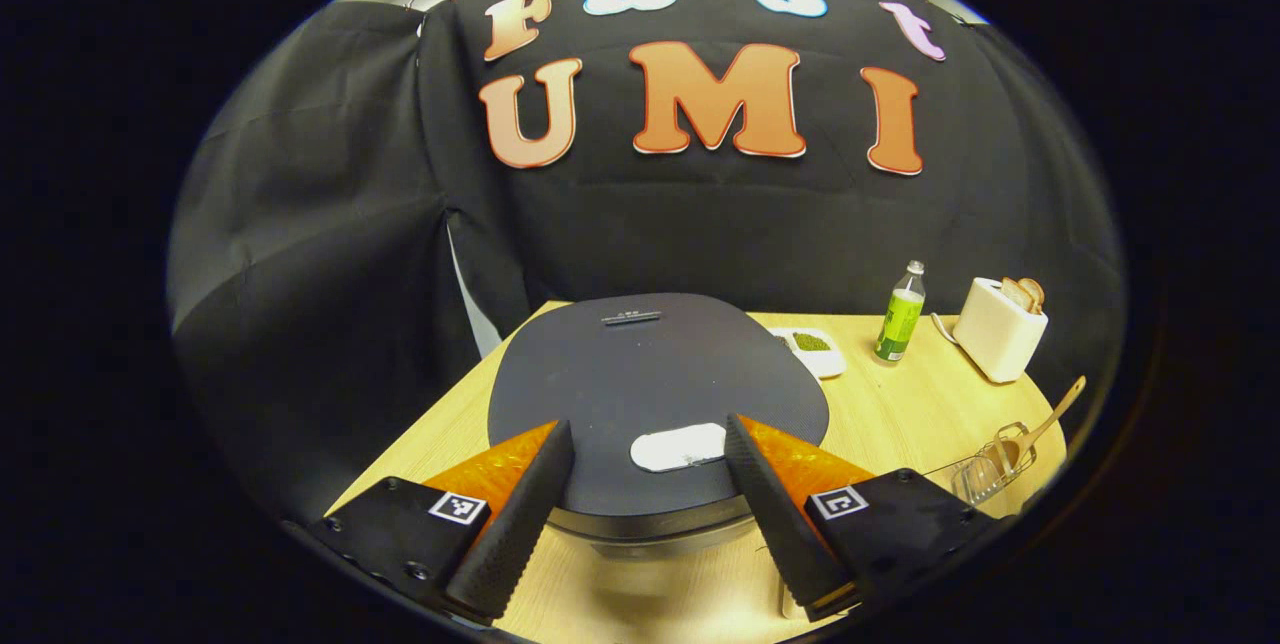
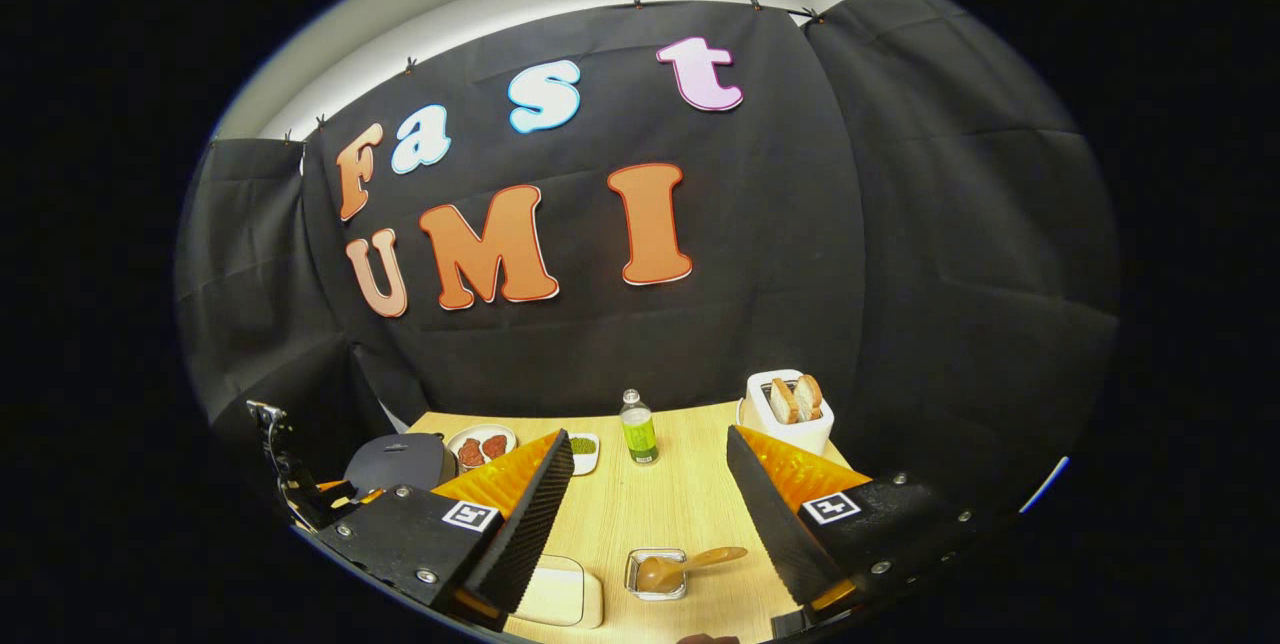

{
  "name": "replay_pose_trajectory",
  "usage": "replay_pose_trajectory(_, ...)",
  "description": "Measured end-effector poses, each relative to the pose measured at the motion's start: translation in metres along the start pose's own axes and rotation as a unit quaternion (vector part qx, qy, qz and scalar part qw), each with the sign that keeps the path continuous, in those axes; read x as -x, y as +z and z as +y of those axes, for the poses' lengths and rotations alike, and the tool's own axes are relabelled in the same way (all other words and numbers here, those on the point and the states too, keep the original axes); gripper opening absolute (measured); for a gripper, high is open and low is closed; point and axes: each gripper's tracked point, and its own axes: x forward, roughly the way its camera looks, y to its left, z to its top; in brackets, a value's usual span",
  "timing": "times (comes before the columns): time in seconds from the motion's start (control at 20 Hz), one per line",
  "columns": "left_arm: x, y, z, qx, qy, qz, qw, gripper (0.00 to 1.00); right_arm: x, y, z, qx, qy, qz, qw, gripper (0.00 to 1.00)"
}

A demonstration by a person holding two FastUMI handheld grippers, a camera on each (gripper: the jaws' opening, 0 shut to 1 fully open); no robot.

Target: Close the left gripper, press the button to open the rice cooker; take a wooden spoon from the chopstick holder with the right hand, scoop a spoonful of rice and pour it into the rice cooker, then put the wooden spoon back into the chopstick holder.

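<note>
- Nearest in left gripper view: my left gripper, fingers spread wide, straddling the near edge of the rice cooker. Nothing held.
- Task wants that gripper closed before the press. Risk as I read it: if I push with the fingers apart, they drop either side of the button and miss it, or one finger catches the lid rim.
- Button is the pale oblong pad on the near part of the lid, between the fingertips. Its long axis runs left-right across the view. Lid is down, cooker not open yet.
- Second risk: an off-centre press may slide the cooker on the table instead of unlatching it.
- Right gripper: also parted, empty, hovering over the table.
- Wooden spoon sits in the chopstick holder, near, just ahead of the right fingertips. In right gripper view the handle points right and slightly far, bowl end in the holder; long axis roughly left-right.
- In left gripper view the same spoon leans up and to the far right out of the wire holder.
- Spoon risk: the handle lies across the right fingers' line, so a straight-in grab could knock it or tip the light holder. I would need to turn the wrist first.
- Bottle and toaster stand far, well apart from both.
</note>
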Motion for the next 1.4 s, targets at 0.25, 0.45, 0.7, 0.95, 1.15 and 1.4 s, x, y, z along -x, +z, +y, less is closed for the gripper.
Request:
replay_pose_trajectory(0.25, 0.038, 0.098, -0.005, 0.052, -0.061, -0.053, 0.995, 0.99, 0.004, 0.010, 0.005, 0.003, 0.003, -0.013, 1.000, 0.95)
replay_pose_trajectory(0.45, 0.094, 0.201, -0.005, 0.050, -0.093, -0.149, 0.983, 0.96, 0.009, 0.024, 0.008, 0.006, 0.002, -0.029, 1.000, 0.95)
replay_pose_trajectory(0.7, 0.160, 0.264, -0.003, 0.054, -0.119, -0.218, 0.967, 0.96, 0.020, 0.052, 0.011, 0.030, -0.006, -0.067, 0.997, 0.95)
replay_pose_trajectory(0.95, 0.178, 0.276, 0.002, 0.037, -0.120, -0.234, 0.964, 0.96, 0.028, 0.067, 0.013, 0.027, -0.010, -0.088, 0.996, 0.95)
replay_pose_trajectory(1.15, 0.178, 0.272, 0.000, 0.032, -0.121, -0.228, 0.966, 0.96, 0.033, 0.075, 0.013, 0.046, -0.018, -0.104, 0.993, 0.95)
replay_pose_trajectory(1.4, 0.181, 0.271, -0.001, 0.034, -0.129, -0.225, 0.965, 0.96, 0.038, 0.077, 0.016, 0.051, -0.016, -0.110, 0.993, 1.00)
